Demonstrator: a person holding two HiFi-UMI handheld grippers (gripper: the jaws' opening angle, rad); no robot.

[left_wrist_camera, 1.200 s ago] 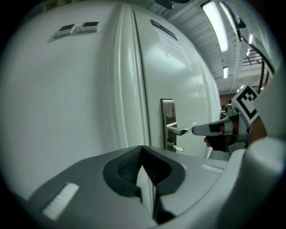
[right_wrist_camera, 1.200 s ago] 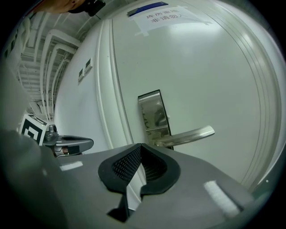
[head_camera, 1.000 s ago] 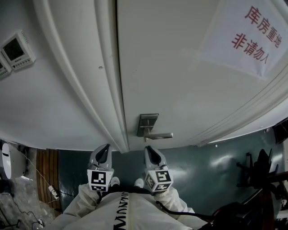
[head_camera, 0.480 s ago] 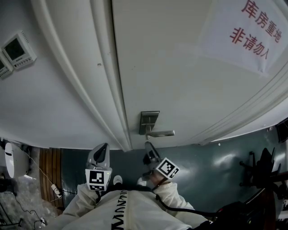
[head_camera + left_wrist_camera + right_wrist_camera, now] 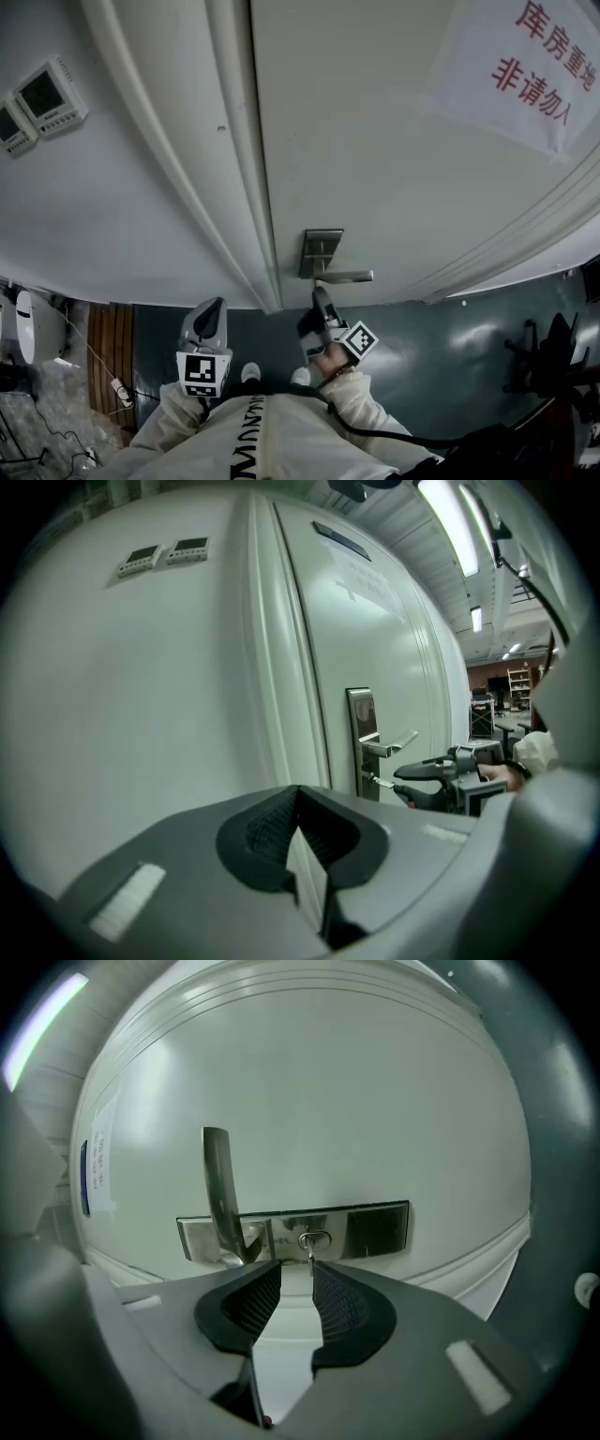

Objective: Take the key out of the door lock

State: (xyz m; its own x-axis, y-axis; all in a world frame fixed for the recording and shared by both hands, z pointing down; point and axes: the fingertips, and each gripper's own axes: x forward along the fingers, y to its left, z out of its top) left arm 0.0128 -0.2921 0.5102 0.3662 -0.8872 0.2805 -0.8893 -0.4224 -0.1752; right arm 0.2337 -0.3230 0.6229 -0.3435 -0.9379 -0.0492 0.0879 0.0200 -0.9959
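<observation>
The small silver key (image 5: 310, 1251) is still in the brushed-steel lock plate (image 5: 375, 1229). The right gripper (image 5: 295, 1267) is closing around it, not yet gripping. The left gripper (image 5: 299, 794) hangs idle, jaws together.

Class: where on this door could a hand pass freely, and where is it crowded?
Bare: the door between lock plate and sign. Crowded: below the handle, where the right gripper, jaws closing, has the key at its tips, ungripped.

What I've got on screen: lock plate (image 5: 322, 251) on the door (image 5: 375, 141) near its left edge; lever handle (image 5: 345, 276) runs right from it; key (image 5: 310, 1249) in the plate just under the handle; paper sign (image 5: 539, 66) upper right on the door; two control panels (image 5: 52, 94) well left of the door.
</observation>
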